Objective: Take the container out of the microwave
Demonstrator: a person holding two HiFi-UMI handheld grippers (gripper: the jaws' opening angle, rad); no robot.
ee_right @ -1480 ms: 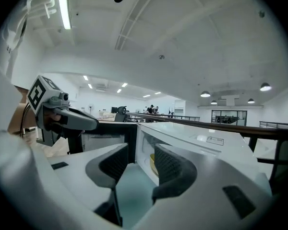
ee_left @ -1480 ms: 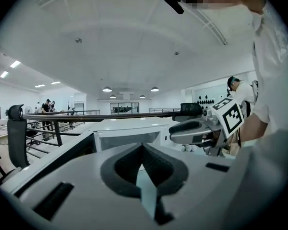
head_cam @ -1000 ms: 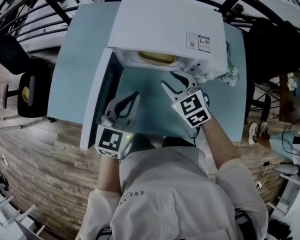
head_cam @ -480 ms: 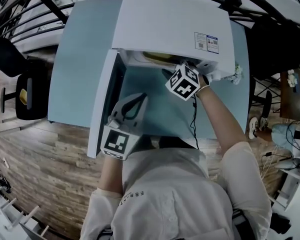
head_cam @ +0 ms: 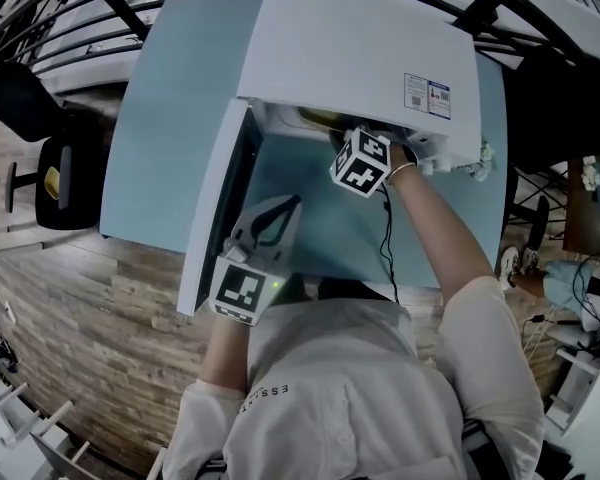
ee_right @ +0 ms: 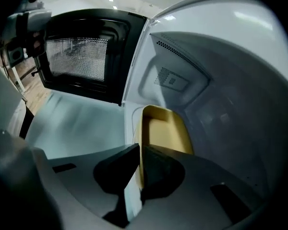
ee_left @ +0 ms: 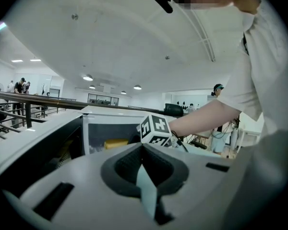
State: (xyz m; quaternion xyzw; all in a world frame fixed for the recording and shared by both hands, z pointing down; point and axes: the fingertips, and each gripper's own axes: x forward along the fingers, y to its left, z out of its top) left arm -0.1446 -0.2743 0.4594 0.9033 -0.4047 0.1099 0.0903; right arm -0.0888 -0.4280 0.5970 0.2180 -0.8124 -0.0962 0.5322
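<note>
The white microwave (head_cam: 360, 48) stands on the blue table with its door (head_cam: 212, 208) swung open to the left. Inside lies a yellow container (ee_right: 165, 128), a sliver of it showing in the head view (head_cam: 320, 118) and the left gripper view (ee_left: 116, 143). My right gripper (ee_right: 140, 147) reaches into the cavity, its marker cube (head_cam: 362, 161) at the opening. Its jaws are closing, with the container's near rim between them and the pads against it. My left gripper (head_cam: 280, 206) hangs shut and empty over the table in front of the door.
The open door (ee_right: 77, 56) stands left of the right gripper. A thin cable (head_cam: 385, 238) runs along the right arm over the table (head_cam: 170, 88). A black chair (head_cam: 50, 183) stands on the wooden floor to the left. Railings cross behind the table.
My right gripper has moved from above the table's front up into the microwave opening, where its open jaws are now out of the head view. The left gripper has barely shifted.
</note>
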